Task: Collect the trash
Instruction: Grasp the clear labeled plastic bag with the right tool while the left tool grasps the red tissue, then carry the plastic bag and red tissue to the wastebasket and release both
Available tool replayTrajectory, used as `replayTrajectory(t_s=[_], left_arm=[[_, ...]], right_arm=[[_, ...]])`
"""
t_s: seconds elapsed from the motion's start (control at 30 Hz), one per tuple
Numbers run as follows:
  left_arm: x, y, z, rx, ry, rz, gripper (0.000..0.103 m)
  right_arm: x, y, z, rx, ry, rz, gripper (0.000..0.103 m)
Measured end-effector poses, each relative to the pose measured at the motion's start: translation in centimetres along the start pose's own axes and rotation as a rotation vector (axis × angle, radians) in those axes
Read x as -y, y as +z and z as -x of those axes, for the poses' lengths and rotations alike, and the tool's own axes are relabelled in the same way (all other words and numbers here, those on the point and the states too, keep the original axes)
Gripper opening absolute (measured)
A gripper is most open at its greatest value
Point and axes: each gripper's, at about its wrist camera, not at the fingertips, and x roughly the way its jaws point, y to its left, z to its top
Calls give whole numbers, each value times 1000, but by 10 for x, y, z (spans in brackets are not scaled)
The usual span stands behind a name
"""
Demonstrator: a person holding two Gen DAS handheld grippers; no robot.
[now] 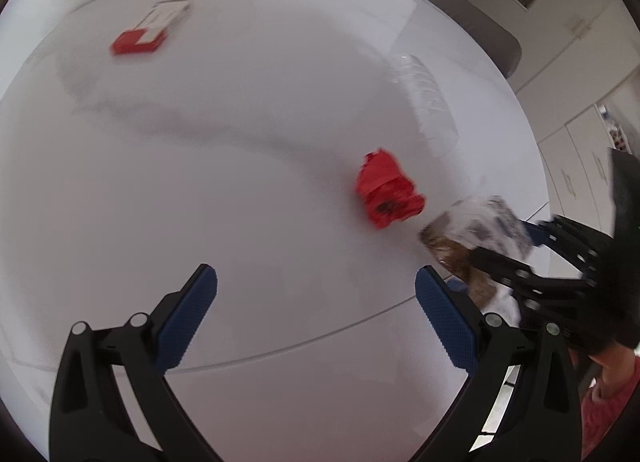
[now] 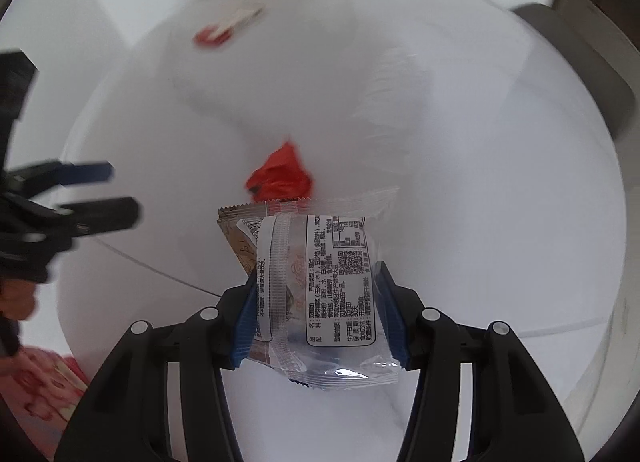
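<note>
My right gripper (image 2: 318, 274) is shut on a clear snack wrapper (image 2: 336, 246) with a printed label, its blue pads pressing both sides. The left wrist view shows that same wrapper (image 1: 476, 222) held at the table's right edge. A crumpled red wrapper (image 1: 388, 190) lies on the white table (image 1: 240, 182), just beyond the held packet (image 2: 280, 176). My left gripper (image 1: 316, 274) hangs open above bare tabletop, nothing between its fingers, and appears at the left edge of the right wrist view (image 2: 122, 190).
A red and white box (image 1: 148, 28) lies at the table's far left. A crushed clear plastic bottle (image 1: 424, 94) lies at the far right. A grey chair (image 1: 472, 14) stands behind the table, white cabinets (image 1: 580, 166) to the right. A person's red patterned clothing (image 2: 44, 382) shows low left.
</note>
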Motion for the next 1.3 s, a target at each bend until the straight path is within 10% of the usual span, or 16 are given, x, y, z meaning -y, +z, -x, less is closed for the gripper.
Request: replayTrajectory(t_s=[0.3, 0.63, 0.93, 1.3], left_arm=[[55, 30, -54, 3, 39, -126, 94], [66, 34, -101, -43, 89, -114, 45], [83, 11, -62, -11, 105, -210, 41], [170, -88, 31, -70, -87, -401, 42]], right_arm=[[57, -69, 42, 83, -22, -266, 53], [75, -123, 54, 116, -21, -464, 54], [80, -156, 78, 172, -60, -557, 54], [76, -265, 110, 194, -153, -785, 54]])
